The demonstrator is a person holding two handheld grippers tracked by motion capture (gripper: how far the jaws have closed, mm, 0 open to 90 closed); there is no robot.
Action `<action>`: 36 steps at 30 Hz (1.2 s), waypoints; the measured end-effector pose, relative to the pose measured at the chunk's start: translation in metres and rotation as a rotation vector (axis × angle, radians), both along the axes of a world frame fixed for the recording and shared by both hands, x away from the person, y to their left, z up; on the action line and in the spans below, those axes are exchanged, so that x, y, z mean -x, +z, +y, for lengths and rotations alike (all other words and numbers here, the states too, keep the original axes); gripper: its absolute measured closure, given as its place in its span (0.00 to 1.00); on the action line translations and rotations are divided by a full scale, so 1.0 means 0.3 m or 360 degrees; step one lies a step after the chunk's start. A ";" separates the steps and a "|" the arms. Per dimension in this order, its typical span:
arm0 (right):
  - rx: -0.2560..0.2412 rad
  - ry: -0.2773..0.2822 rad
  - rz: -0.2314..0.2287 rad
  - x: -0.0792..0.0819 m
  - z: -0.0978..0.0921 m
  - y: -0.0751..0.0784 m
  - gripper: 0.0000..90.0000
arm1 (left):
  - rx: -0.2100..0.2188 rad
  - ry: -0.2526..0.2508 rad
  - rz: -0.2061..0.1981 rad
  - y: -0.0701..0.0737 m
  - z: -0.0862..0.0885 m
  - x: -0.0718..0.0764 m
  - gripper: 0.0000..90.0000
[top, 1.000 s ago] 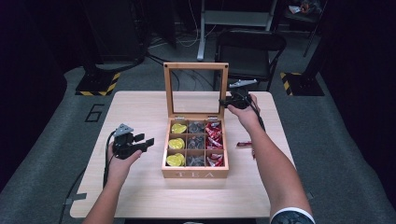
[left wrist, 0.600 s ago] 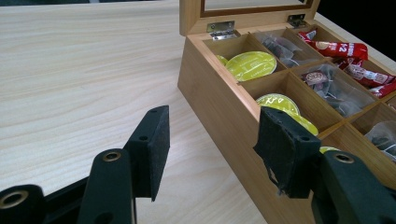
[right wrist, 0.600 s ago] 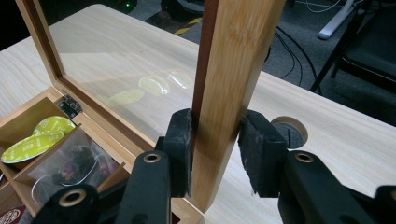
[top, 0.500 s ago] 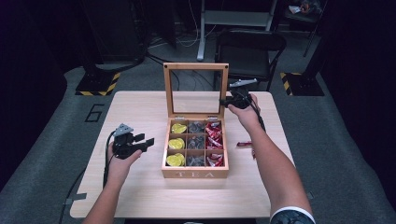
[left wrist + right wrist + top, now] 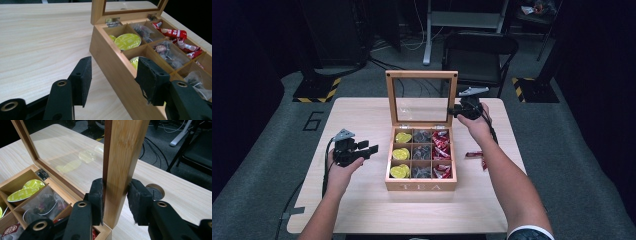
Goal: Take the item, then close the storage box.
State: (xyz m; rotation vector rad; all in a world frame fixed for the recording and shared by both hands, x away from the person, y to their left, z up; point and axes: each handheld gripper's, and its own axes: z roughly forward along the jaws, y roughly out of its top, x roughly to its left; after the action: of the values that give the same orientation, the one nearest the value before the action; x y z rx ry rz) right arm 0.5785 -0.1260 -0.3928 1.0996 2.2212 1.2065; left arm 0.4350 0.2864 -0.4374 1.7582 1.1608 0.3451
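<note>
A wooden tea box (image 5: 421, 186) stands in the middle of the table with its glass-paned lid (image 5: 422, 75) upright. Its compartments hold yellow capsules (image 5: 400, 153), tea bags (image 5: 422, 152) and red packets (image 5: 442, 150). My right gripper (image 5: 457, 111) is shut on the lid's right frame post (image 5: 125, 150), one pad on each side of it (image 5: 115, 190). My left gripper (image 5: 371, 150) hovers open just left of the box. In the left gripper view its jaws (image 5: 113, 67) stand wide apart before the box's left wall (image 5: 102, 50), holding nothing.
Two red packets (image 5: 474, 154) lie on the table (image 5: 362, 115) right of the box. A round cable hole (image 5: 155, 191) sits in the tabletop behind the lid. A black chair (image 5: 479, 50) stands beyond the far edge.
</note>
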 end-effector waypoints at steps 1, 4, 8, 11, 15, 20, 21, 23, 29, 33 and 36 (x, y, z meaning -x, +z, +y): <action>0.0004 0.0004 -0.0009 0.004 0.000 0.000 0.73 | -0.0007 -0.0008 -0.0002 0.008 -0.002 -0.005 0.51; 0.0013 0.0010 -0.0015 0.016 0.001 0.001 0.73 | -0.0037 -0.0024 0.0001 0.035 -0.010 -0.023 0.51; 0.0032 0.0023 -0.0039 0.025 0.000 0.001 0.73 | -0.0041 -0.0027 -0.0009 0.076 -0.013 -0.049 0.51; 0.0032 0.0020 -0.0046 0.032 0.001 0.001 0.73 | -0.0031 -0.0044 -0.0004 0.098 -0.014 -0.071 0.51; 0.0031 0.0016 -0.0050 0.041 0.002 0.001 0.73 | -0.0001 -0.0082 0.0001 0.125 -0.016 -0.096 0.51; 0.0035 0.0023 -0.0059 0.055 0.001 0.001 0.72 | -0.0012 -0.0087 -0.0012 0.157 -0.028 -0.126 0.52; 0.0041 0.0029 -0.0074 0.055 0.001 0.001 0.72 | -0.0019 -0.0090 -0.0023 0.163 -0.031 -0.131 0.52; 0.0037 0.0035 -0.0078 0.060 0.001 0.001 0.72 | -0.0034 -0.0096 -0.0026 0.177 -0.037 -0.141 0.52; 0.0042 0.0045 -0.0088 0.073 0.001 0.003 0.72 | -0.0099 -0.0140 -0.0091 0.225 -0.067 -0.185 0.53; 0.0036 0.0041 -0.0102 0.077 0.001 0.000 0.72 | -0.0123 -0.0181 -0.0109 0.257 -0.092 -0.213 0.54; 0.0027 0.0032 -0.0095 0.081 0.002 -0.001 0.72 | -0.0163 -0.0176 -0.0129 0.279 -0.106 -0.236 0.54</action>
State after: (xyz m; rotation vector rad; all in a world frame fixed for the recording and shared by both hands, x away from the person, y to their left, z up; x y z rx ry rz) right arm 0.5541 -0.1255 -0.3932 1.0232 2.1988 1.2103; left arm 0.5059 0.2545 -0.3538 1.8718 0.9994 0.4116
